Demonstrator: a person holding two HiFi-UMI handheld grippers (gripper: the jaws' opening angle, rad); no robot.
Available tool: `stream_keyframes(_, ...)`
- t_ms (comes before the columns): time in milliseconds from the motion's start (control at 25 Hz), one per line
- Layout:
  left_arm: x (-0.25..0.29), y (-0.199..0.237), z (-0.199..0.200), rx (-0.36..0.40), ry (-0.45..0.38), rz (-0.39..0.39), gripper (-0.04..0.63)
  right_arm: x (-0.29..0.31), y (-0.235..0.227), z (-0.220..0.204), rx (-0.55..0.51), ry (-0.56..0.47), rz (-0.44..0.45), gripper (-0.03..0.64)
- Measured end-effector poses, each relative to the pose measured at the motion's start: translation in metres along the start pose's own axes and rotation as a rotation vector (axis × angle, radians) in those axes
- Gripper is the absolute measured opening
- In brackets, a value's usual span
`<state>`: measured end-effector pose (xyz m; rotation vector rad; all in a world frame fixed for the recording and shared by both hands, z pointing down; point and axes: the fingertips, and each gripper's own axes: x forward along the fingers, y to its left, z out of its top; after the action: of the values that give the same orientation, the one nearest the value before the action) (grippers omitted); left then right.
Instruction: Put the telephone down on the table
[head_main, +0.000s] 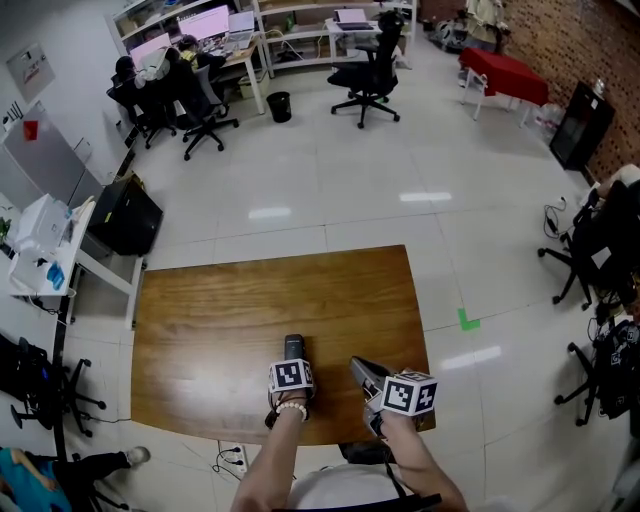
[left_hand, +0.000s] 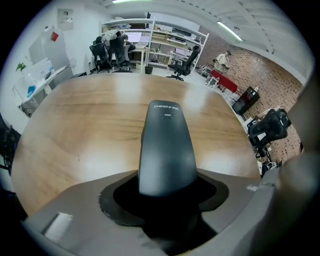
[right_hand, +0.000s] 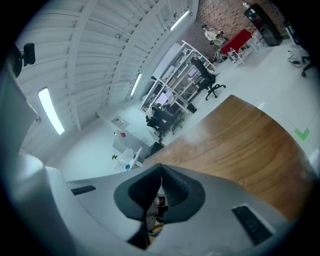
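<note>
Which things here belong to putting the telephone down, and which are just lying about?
Job in hand: telephone, clamped in the left hand-held gripper; wooden table.

Lying about: right hand-held gripper, shut and empty; office chair; black bin; red table.

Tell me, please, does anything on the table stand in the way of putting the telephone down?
Nothing visible does. The left hand-held gripper holds the telephone over the wooden table, and the wood ahead of it and around it is bare. The right hand-held gripper, shut and empty, hangs to its side, apart from it.
</note>
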<state>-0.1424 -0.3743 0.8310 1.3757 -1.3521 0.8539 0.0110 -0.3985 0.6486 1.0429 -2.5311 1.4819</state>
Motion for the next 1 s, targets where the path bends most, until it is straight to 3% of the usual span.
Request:
stream_keyframes(400, -0.003, -0.006, 0.000, 0.026, -0.003, 0.077, 0.299, -0.002, 0.001, 0.005, 0.006, -0.021, 0.002, 0.006)
stream_keyframes(480, -0.002, -0.009, 0.003, 0.015, -0.027, 0.061, 0.316, -0.003, 0.002, 0.004, 0.000, -0.021, 0.001, 0.006)
stream_keyframes(560, -0.006, -0.010, 0.007, -0.005, -0.063, 0.045, 0.390, -0.004, 0.002, 0.004, -0.006, -0.024, -0.003, 0.006)
stream_keyframes(800, -0.034, 0.004, 0.013, -0.061, -0.196, -0.029, 0.394, -0.014, 0.003, 0.008, -0.027, -0.047, 0.000, 0.006)
stream_keyframes(880, -0.054, 0.005, 0.018, -0.083, -0.288, -0.088, 0.351, -0.015, 0.008, 0.008, -0.042, -0.051, 0.008, 0.008)
stream_keyframes(1000, -0.089, 0.006, 0.018, -0.129, -0.403, -0.162, 0.228, -0.017, 0.016, 0.004, -0.075, -0.047, 0.010, 0.008)
